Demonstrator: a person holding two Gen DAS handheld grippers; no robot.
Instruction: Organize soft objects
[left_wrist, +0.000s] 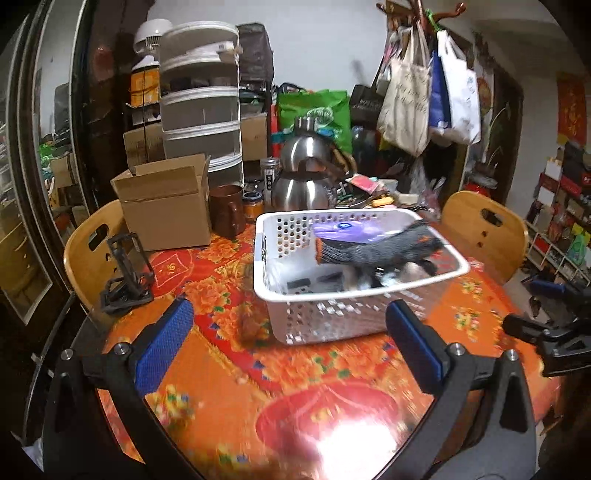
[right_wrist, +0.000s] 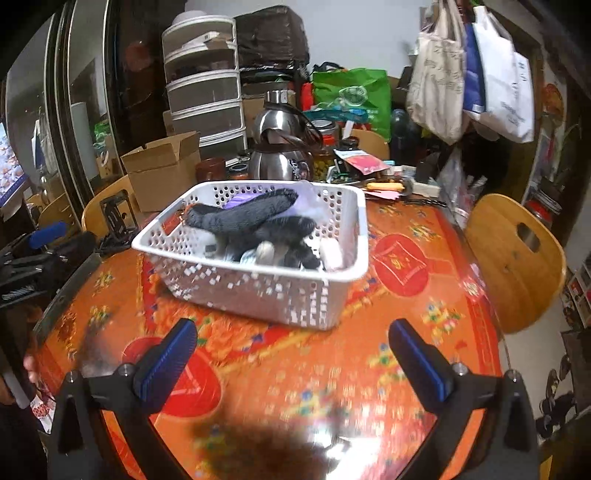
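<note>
Basket: white basket (left_wrist: 354, 284) (right_wrist: 258, 288) stands on the orange tablecloth (left_wrist: 332, 387) (right_wrist: 406, 295).
Glove: grey glove (left_wrist: 376, 249) (right_wrist: 243, 216) lies on top of the pile inside the basket, over a purple cloth (left_wrist: 347, 230) (right_wrist: 240, 201).
Left gripper (left_wrist: 290, 317): fingers spread wide, holding nothing, in front of the basket.
Right gripper (right_wrist: 291, 336): fingers spread wide, holding nothing, in front of the basket.
Box: cardboard box (left_wrist: 166, 206) (right_wrist: 162, 170) sits left of and behind the basket.
Kettle: steel kettle (left_wrist: 303, 184) (right_wrist: 280, 158) stands just behind the basket.

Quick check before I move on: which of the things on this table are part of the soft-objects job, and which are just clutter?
Job:
white basket
grey knit glove lying on top inside it
purple glove beneath it
other soft items in the basket, too blurred to name

Clutter:
cardboard box
steel kettles
brown mug
black stand
</note>
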